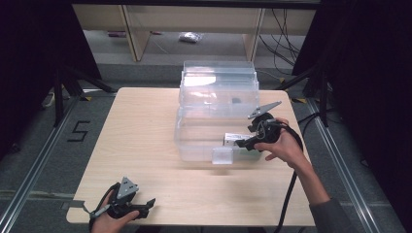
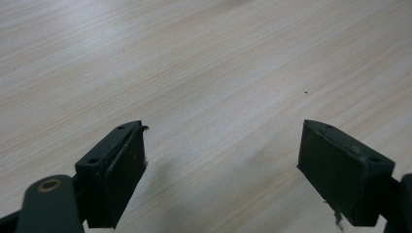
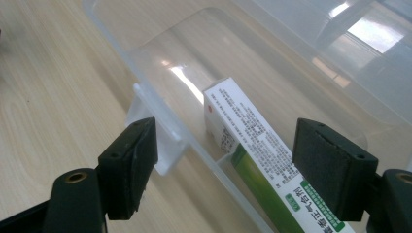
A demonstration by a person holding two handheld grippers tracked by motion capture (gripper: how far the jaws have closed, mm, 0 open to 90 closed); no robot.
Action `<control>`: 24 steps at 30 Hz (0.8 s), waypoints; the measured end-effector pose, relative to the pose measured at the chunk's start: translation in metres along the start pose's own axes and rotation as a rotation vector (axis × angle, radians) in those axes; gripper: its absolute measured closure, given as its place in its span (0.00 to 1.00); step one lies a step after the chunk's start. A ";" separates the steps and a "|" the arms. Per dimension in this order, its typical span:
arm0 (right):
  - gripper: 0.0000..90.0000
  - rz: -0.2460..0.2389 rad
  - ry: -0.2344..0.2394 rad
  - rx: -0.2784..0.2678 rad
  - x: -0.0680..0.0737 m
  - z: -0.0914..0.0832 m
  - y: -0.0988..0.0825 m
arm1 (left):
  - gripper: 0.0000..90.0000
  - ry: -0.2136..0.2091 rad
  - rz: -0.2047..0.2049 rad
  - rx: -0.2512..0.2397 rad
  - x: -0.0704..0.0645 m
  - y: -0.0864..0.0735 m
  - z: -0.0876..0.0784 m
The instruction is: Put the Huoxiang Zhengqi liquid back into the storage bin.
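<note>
Left hand-held gripper point(image 1: 145, 206) is sitting released on the surface point(image 1: 145, 141), well apart from the bin point(image 1: 214, 121). Right hand-held gripper point(image 1: 243, 142) is hovering at the bin's near wall, jaws spread, straddling a carton point(image 3: 262, 145) lying inside the bin.

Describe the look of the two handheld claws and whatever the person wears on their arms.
Both the left claw and the right claw are black, each topped by a grey three-cornered plate, with flat rectangular black pads. A black cable trails from the right one. A grey sleeve covers the right forearm.
</note>
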State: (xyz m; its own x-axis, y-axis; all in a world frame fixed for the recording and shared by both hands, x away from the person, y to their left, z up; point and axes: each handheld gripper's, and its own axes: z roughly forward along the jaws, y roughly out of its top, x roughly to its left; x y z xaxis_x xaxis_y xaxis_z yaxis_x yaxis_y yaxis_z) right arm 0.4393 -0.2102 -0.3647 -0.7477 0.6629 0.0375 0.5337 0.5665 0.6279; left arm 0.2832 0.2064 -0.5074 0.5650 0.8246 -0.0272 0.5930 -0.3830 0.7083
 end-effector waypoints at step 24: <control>0.26 -0.055 0.003 -0.036 0.012 -0.002 -0.020 | 0.19 0.005 0.005 0.004 -0.001 0.000 0.000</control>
State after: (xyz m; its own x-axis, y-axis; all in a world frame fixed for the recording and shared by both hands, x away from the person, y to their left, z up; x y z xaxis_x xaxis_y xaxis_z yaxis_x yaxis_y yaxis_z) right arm 0.4189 -0.2149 -0.3757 -0.7767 0.6298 0.0042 0.4773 0.5844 0.6563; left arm 0.2828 0.2060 -0.5072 0.5651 0.8247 -0.0199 0.5924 -0.3889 0.7055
